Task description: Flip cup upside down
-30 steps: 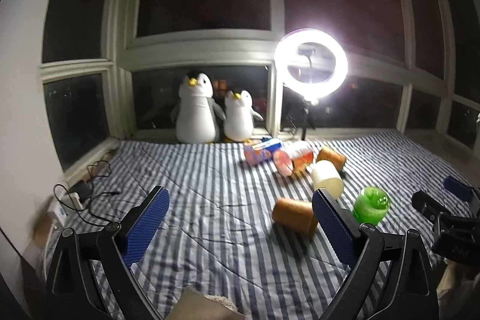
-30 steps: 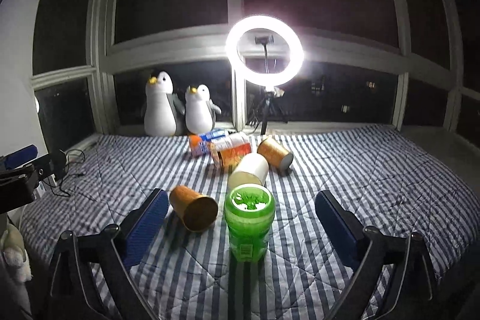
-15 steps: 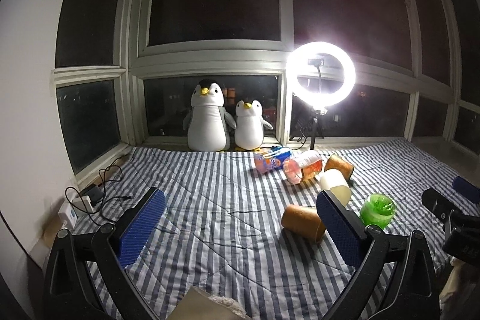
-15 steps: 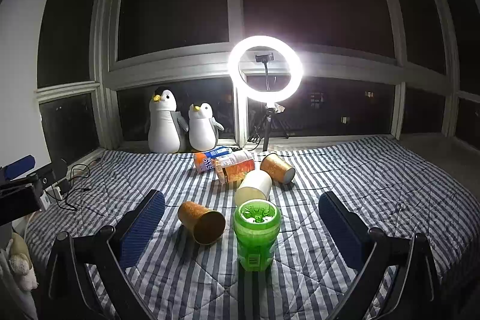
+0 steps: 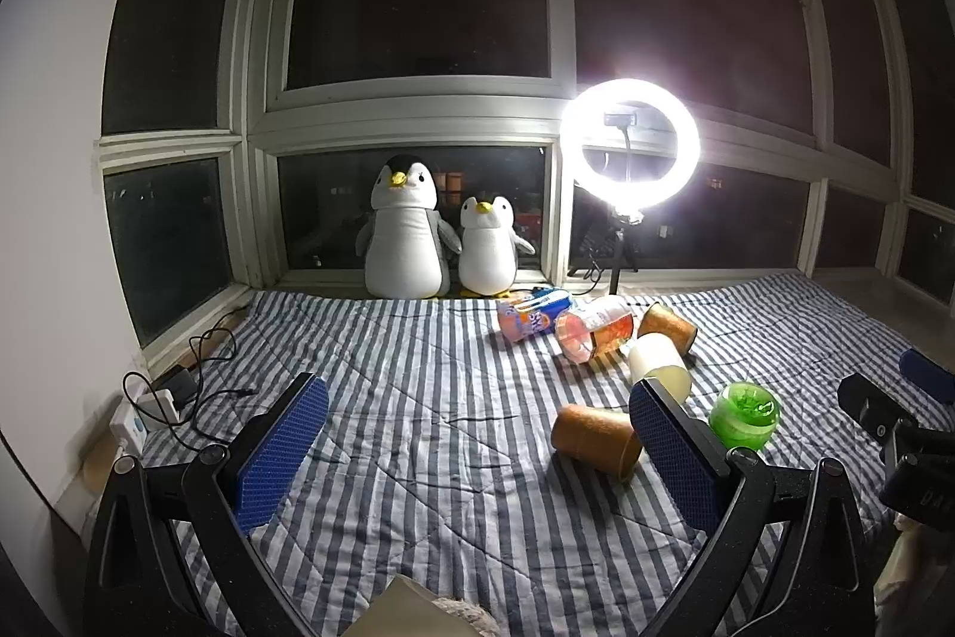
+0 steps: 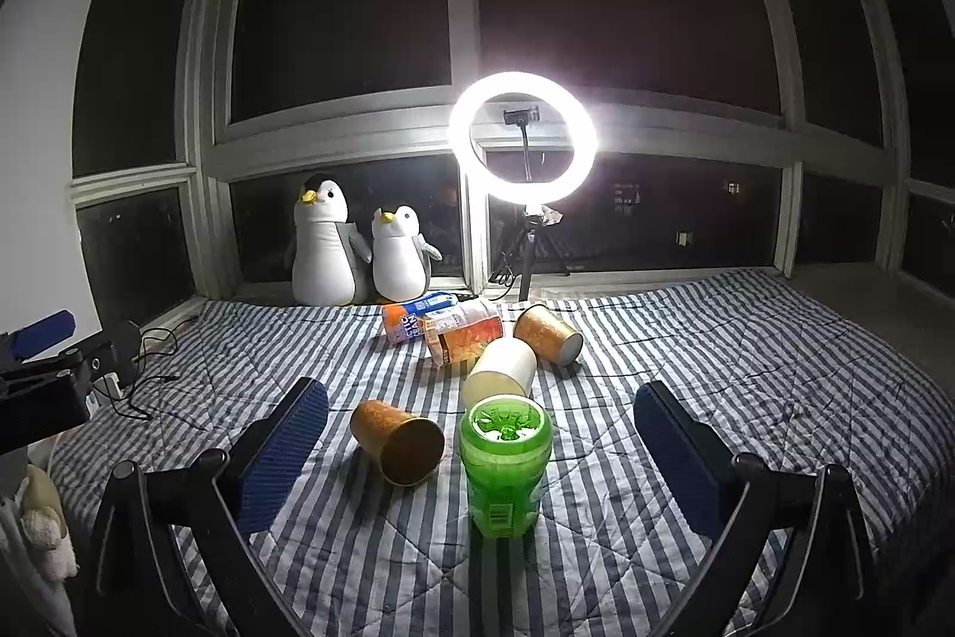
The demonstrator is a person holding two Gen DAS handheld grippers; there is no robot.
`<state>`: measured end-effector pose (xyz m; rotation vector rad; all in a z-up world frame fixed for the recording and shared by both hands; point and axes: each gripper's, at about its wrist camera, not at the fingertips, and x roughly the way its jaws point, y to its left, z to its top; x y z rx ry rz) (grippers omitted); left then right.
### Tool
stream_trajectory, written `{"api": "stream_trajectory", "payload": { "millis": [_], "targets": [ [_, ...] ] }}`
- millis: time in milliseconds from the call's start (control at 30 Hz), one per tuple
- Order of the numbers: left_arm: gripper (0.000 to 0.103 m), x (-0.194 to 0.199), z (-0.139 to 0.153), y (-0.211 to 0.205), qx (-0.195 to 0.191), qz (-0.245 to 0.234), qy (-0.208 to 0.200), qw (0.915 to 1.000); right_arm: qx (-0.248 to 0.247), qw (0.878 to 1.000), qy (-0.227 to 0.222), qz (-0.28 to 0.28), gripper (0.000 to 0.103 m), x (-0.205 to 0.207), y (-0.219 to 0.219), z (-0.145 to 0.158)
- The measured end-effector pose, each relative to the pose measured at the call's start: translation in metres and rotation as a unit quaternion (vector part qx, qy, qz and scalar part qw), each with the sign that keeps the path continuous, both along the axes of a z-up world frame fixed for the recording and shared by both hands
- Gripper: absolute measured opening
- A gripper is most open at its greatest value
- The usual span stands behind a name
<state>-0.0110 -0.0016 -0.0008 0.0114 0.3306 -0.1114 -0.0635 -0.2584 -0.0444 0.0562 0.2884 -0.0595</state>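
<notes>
A green cup (image 6: 506,464) stands on the striped blanket (image 6: 716,374), centred between my right gripper's fingers and a little beyond them; it also shows in the left wrist view (image 5: 745,415). My right gripper (image 6: 481,443) is open and empty. My left gripper (image 5: 477,449) is open and empty, held above the blanket to the left of the cups. A gold cup (image 6: 399,441) lies on its side just left of the green one, and shows in the left wrist view (image 5: 595,437). A cream cup (image 6: 500,374) and another gold cup (image 6: 548,335) lie behind.
Two more cups or cans (image 6: 462,332) lie toppled near the back. Two plush penguins (image 6: 358,249) and a bright ring light on a tripod (image 6: 523,138) stand at the window. Cables and a power strip (image 5: 155,398) lie at the blanket's left edge.
Both grippers have tilted up a little and drawn slightly back, so the cups sit lower in the views. Nothing on the blanket has moved.
</notes>
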Motion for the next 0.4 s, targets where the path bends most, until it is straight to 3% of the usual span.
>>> {"api": "stream_trajectory", "payload": {
  "millis": [400],
  "targets": [
    [0.102, 0.0012, -0.0014, -0.0015, 0.004, -0.001, 0.000, 1.0000, -0.002, 1.000, 0.007, 0.001, 0.101, 0.0026, 0.0029, -0.0032]
  ]
}}
